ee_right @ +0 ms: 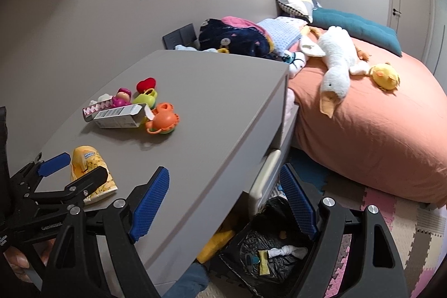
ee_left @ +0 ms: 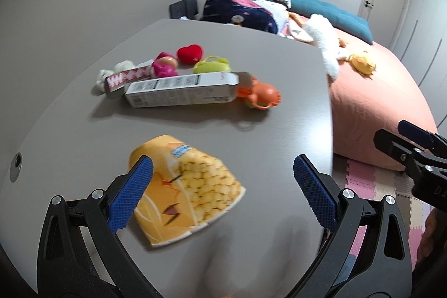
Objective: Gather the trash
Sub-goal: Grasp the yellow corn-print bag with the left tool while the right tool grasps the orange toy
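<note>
Both my cams sit on the grippers and look forward along the fingers. The left wrist one hangs low and close over the grey desk (ee_left: 83, 108), angled down across its top toward the far wall and the bed (ee_left: 377, 91). The right wrist cam is off the desk's front corner, a bit higher and further back, so it catches the desktop (ee_right: 195, 91) plus the floor beside it. Both share the desktop, the bed (ee_right: 377, 130) and the door end of the room.
</note>
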Demonstrator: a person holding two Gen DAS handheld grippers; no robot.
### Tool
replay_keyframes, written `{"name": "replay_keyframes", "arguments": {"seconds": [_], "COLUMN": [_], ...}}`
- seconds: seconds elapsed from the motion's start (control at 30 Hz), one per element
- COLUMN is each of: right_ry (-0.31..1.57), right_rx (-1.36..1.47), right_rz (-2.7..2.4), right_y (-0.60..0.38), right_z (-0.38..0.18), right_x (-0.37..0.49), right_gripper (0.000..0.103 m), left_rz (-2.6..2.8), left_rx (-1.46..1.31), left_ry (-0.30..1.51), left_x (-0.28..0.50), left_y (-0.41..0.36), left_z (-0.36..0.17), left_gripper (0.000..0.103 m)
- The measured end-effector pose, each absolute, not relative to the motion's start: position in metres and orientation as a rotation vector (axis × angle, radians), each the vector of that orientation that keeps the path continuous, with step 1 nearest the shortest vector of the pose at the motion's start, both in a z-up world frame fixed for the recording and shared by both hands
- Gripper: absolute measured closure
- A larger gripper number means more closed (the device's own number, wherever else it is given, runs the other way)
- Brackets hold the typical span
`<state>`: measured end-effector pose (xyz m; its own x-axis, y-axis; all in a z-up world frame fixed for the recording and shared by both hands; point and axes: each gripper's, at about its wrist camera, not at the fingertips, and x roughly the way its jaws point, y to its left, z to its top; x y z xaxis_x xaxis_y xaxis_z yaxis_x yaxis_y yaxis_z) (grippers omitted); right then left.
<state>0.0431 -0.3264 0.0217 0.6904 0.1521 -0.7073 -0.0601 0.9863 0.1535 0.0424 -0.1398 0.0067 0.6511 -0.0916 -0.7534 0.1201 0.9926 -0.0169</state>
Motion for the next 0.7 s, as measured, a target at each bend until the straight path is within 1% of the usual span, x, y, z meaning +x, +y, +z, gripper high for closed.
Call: {"name": "replay_keyframes", "arguments": {"seconds": [0.57, 0.6, 0.7], "right_ry": [0.838, 0.84, 0.846], "right_rx": [0.105, 0.105, 0.112], "right_rz": [0.205, 0.209, 0.221], "right_y": [-0.285, -0.283, -0.277], "right_z": [0.005, 0.004, 0.002], "right_x": [0.086, 0.09, 0.099], "right_gripper": [0.021, 0.021, 0.021], "left_rz": [-0.026, -0.021, -0.008], "left_rx": [-0.006, -0.008, -0.025], "left_ry": [0.937, 0.938, 0.95], "left_x": [0.08, 0.081, 0.088], "left_y": [-0.101, -0.099, -0.087], "left_z": [-0.027, -0.028, -0.032], "left_gripper": [0.007, 0.008, 0.018]}}
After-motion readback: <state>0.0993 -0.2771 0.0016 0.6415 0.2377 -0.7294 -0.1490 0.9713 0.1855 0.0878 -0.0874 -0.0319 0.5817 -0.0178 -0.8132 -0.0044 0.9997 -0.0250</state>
